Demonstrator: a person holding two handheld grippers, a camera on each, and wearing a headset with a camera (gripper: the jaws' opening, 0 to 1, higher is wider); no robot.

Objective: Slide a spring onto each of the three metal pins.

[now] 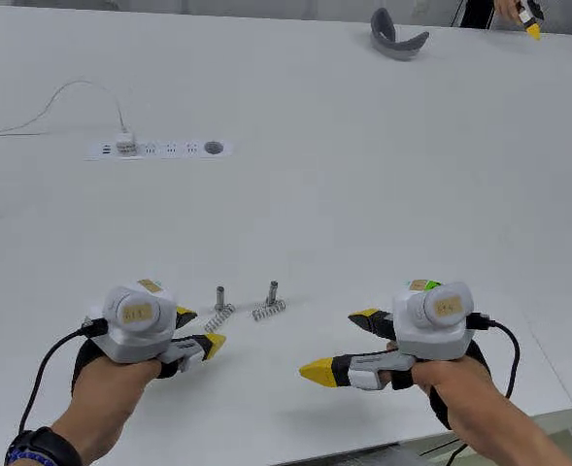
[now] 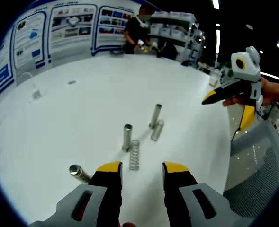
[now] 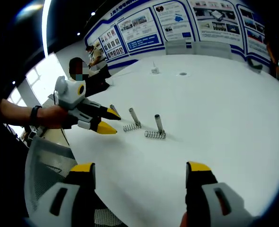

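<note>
Two metal pins (image 1: pixel 219 296) (image 1: pixel 272 291) stand upright on the white table (image 1: pixel 363 194), each with a spring (image 1: pixel 218 317) (image 1: pixel 268 310) lying at its foot. My left gripper (image 1: pixel 200 328) is open just left of the nearer spring. In the left gripper view its jaws (image 2: pixel 141 168) frame that spring (image 2: pixel 134 154) and pin (image 2: pixel 127 137), and a third pin (image 2: pixel 77 172) sits by the left jaw. My right gripper (image 1: pixel 342 344) hangs open and empty to the right of the pins. Seen from the right gripper view, the pins (image 3: pixel 134 116) (image 3: pixel 157 123) lie well ahead.
A power strip (image 1: pixel 159 149) with a white plug and cable lies at the back left. A dark grey curved object (image 1: pixel 397 39) rests at the far edge, near another person's hand (image 1: pixel 519 15). The table's front edge (image 1: pixel 519 417) runs close under my right hand.
</note>
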